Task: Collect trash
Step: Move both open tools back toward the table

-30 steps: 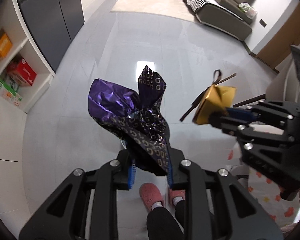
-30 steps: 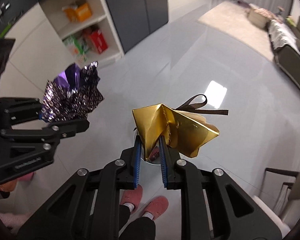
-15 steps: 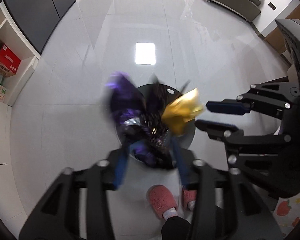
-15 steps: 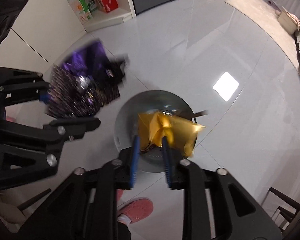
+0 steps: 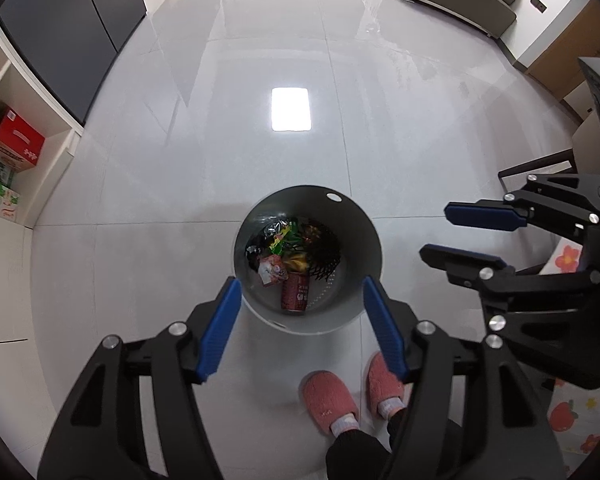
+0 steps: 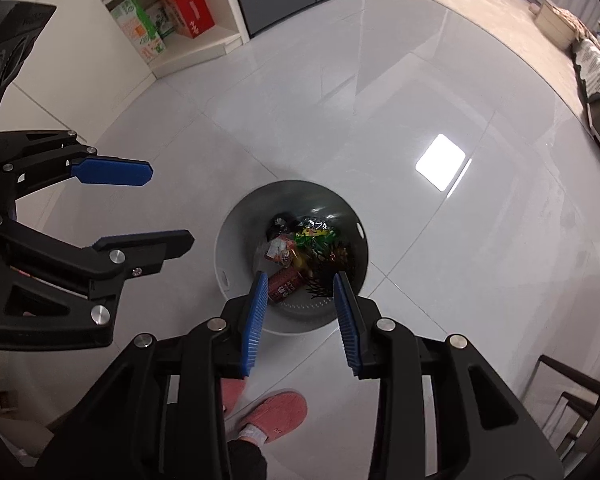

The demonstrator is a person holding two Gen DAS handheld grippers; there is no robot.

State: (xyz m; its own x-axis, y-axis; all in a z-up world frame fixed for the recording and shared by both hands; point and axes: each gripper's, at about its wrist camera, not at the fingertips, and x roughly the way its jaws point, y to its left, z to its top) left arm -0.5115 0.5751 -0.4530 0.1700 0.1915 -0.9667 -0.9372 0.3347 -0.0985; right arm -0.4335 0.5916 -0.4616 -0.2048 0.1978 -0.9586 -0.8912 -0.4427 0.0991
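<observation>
The trash [image 5: 290, 258] is found at the bottom of the grey round bin [image 5: 360, 236], which stands on the glossy tiled floor [image 5: 260, 60] directly in front of the pink slippers [image 5: 328, 400]. Crumpled wrappers, a black mesh net [image 6: 324, 276] and a red can [image 5: 296, 294] lying on its side are visible in the pile. The wrappers and the net are judged to be light, soft and crushable; any raised fold or edge can be pinched. The can is judged to be stiffer and smoother (it is best taken across its body, not its ends). The bin itself appears to be rigid plastic and would be gripped at the rim.

The left gripper [image 5: 300, 292] is held above the near rim with its fingers spread wide and nothing between them. The right gripper [image 6: 302, 288] is held beside it, likewise released and empty. A shelf [image 6: 196, 40] with cartons is seen at far left.
</observation>
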